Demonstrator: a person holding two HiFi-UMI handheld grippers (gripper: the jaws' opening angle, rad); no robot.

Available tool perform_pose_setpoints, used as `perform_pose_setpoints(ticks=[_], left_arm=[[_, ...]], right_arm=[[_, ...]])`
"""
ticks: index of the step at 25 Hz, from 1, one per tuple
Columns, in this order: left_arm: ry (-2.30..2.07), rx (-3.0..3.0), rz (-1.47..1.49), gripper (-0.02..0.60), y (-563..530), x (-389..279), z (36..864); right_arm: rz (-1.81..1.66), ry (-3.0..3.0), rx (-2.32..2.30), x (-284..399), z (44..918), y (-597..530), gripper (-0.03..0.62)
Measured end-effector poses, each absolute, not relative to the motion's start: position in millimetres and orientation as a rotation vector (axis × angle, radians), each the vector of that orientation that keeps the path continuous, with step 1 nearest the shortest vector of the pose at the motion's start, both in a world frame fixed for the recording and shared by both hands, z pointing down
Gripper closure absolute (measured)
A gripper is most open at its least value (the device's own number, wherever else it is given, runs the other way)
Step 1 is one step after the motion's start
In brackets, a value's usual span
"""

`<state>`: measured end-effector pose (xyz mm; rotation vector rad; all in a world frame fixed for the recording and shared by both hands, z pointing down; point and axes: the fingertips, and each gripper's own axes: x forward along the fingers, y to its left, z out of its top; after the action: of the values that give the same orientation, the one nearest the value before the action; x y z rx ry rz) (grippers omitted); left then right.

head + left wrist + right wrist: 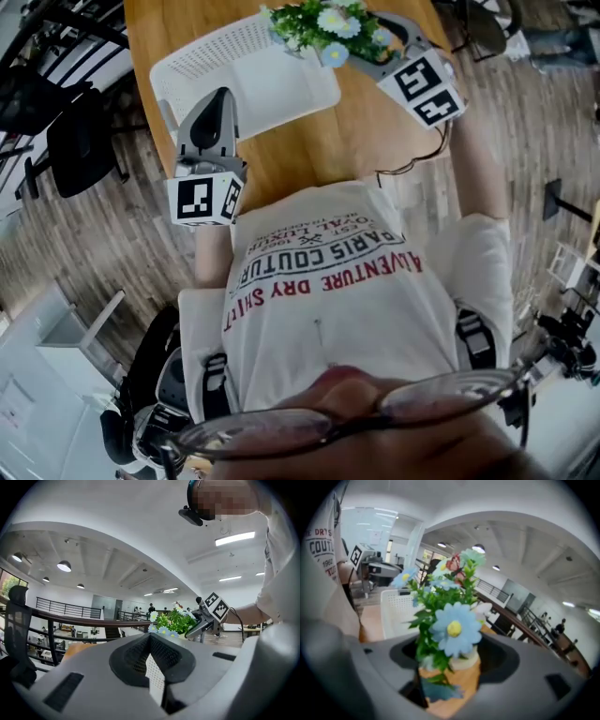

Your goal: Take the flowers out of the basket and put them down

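Note:
A bunch of blue and white artificial flowers (328, 28) with green leaves hangs over the far right corner of the white perforated basket (281, 89) on the wooden table (347, 141). My right gripper (349, 54) is shut on the stems. In the right gripper view a blue daisy (454, 627) fills the space between the jaws of that gripper (440, 677), and the basket (396, 611) lies behind it. My left gripper (222, 96) sits at the basket's near edge, shut on a strip of the perforated wall (154, 672). From there I see the flowers (176, 620) held up.
The table's near edge runs just in front of the person's white T-shirt (347, 300). Black office chairs (80, 141) stand on the wood floor to the left. A dark railing (70, 616) crosses the background of the left gripper view.

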<state>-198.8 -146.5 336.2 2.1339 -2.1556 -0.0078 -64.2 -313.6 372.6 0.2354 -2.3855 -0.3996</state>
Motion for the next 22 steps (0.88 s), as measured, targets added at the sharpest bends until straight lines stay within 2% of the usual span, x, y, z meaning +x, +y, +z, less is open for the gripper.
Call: perform_pose_setpoints(ticks=[6, 12, 22], left_arm=[[-2.068, 2.228, 0.005, 0.569, -180, -134, 338], [-2.000, 2.248, 0.045, 0.569, -207, -87, 355], [-2.036, 2.166, 0.114, 0.569, -232, -68, 392]], right_arm=[[-0.277, -2.379, 0.373, 18, 396, -340, 0.233], [-0.072, -2.350, 0.445, 80, 467, -363, 0.233], [0.183, -2.353, 0.548, 93, 580, -366, 0.235]])
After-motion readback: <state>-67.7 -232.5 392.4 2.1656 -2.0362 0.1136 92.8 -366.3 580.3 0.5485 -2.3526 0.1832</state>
